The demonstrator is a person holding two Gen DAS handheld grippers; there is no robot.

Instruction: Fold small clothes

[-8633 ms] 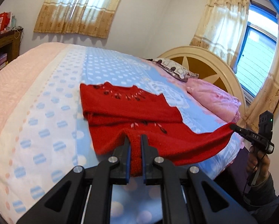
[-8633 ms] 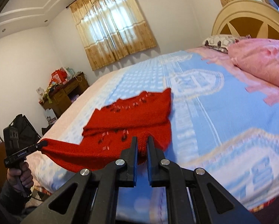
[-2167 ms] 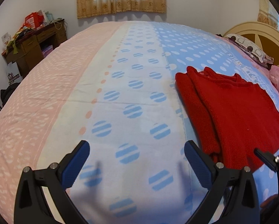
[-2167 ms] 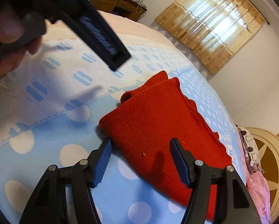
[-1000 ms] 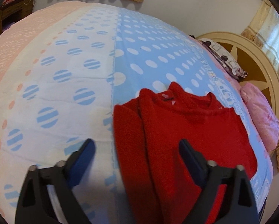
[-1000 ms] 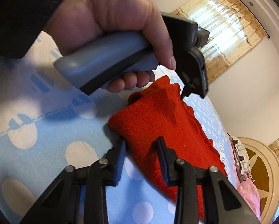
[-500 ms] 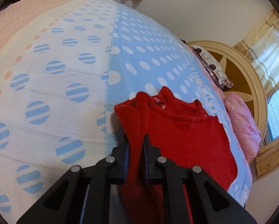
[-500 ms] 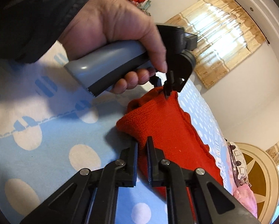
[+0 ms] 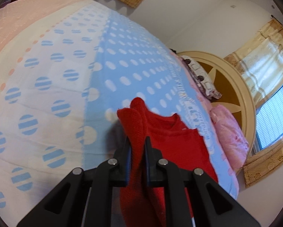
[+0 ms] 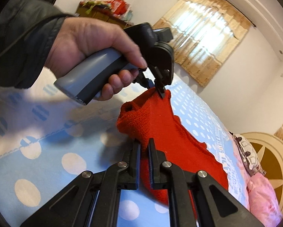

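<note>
Hiding sweater (image 9: 171, 143) edge: left gripper (image 9: 137, 147) fingers (image 9: 126, 151).

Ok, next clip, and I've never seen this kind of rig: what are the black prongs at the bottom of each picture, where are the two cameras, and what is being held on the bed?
There is no robot here. A person carries a hand-held gripper in each hand, and each one has a wide-angle camera looking forward along its two black fingers, which are the prongs you see.

One picture comes from the left hand-held gripper, the other from the right hand-held gripper. The right view also catches the person's left hand holding the other tool.

On the bedspread, blue and white with dots, lies a partly folded red sweater. Pillows sit by the headboard.

Both grippers have just closed and are now shut on the sweater, each pinching its near-left edge, which looks lifted off the bed.
</note>
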